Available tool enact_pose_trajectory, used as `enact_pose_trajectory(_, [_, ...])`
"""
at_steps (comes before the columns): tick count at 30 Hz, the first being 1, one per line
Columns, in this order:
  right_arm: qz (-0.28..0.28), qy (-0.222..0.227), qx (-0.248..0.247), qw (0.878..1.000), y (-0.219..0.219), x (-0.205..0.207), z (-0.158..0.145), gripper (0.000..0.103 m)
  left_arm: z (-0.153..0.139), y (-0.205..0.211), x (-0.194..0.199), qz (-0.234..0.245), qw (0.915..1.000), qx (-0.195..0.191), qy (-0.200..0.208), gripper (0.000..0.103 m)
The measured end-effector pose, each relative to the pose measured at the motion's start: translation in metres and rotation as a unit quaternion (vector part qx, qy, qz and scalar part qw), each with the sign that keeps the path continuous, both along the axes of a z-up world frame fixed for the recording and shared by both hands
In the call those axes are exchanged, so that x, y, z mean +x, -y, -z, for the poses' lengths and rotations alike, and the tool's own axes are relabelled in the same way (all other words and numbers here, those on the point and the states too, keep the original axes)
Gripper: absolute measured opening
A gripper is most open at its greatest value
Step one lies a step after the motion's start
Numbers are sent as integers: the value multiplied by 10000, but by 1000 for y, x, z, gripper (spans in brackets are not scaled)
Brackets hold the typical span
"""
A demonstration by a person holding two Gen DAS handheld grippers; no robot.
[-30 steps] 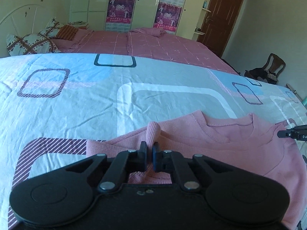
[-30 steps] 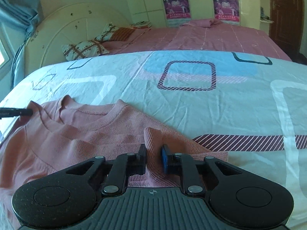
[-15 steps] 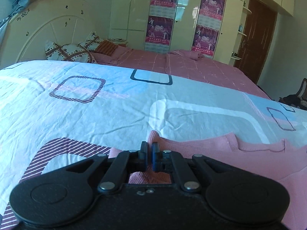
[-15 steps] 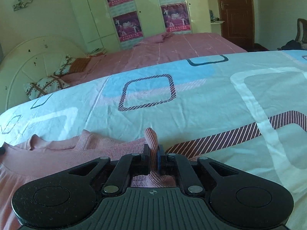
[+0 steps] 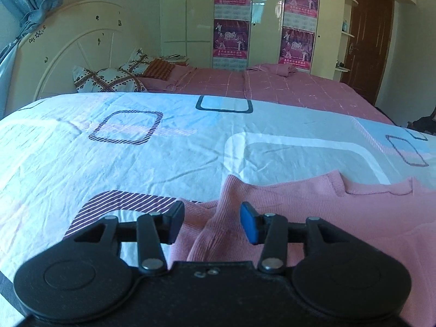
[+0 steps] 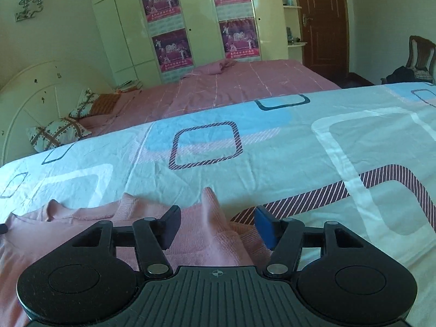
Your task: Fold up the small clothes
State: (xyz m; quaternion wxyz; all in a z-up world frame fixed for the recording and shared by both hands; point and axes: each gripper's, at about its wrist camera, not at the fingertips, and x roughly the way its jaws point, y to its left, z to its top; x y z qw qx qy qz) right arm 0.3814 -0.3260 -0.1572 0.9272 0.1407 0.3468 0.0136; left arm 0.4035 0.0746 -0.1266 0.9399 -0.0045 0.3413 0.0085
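Note:
A pink knit sweater (image 5: 313, 207) lies on the patterned bed sheet (image 5: 163, 158), neckline toward the far side. In the left wrist view my left gripper (image 5: 211, 219) is open, and a raised ridge of the sweater's cloth stands between its fingers without being clamped. In the right wrist view the same sweater (image 6: 81, 226) spreads to the left. My right gripper (image 6: 216, 226) is open too, with a pinched-up peak of pink cloth standing loose between its fingers.
The sheet (image 6: 299, 150) is pale with blue, white and striped squares. Beyond it lies a second bed with a pink cover (image 5: 272, 87), pillows (image 5: 106, 80) and a white headboard. A wardrobe with posters (image 6: 201, 21) and a brown door (image 6: 321, 24) stand behind; a chair (image 6: 419, 60) is at the right.
Both grippers were shut on folds of the sweater; both have now opened and let the cloth go. The cloth keeps its pinched ridges.

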Motion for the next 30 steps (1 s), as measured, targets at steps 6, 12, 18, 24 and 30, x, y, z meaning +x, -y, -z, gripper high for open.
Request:
enact_pose_trajectory(6, [-622, 175, 52, 9979, -42, -31, -23, 60, -21, 13, -38, 332, 9990, -262, 111, 47])
enact_pose_trajectory(12, [-1126, 70, 162, 9935, -92, -52, -20, 45, -17, 47, -65, 720, 9950, -675, -176, 54])
enact_pose_trajectory(18, [-1312, 2, -35, 9913, -123, -65, -12, 45, 5, 65, -70, 608, 9950, -602, -522, 54])
enact_pose_trajectory(24, [-1060, -266, -381, 9933, -105, -71, 17, 45, 17, 55, -74, 368, 9963, -493, -595, 57])
enact_pose_trajectory(30, [-825, -238, -314, 9958, -65, -85, 22, 45, 16, 54, -75, 348, 9968, -385, -606, 57])
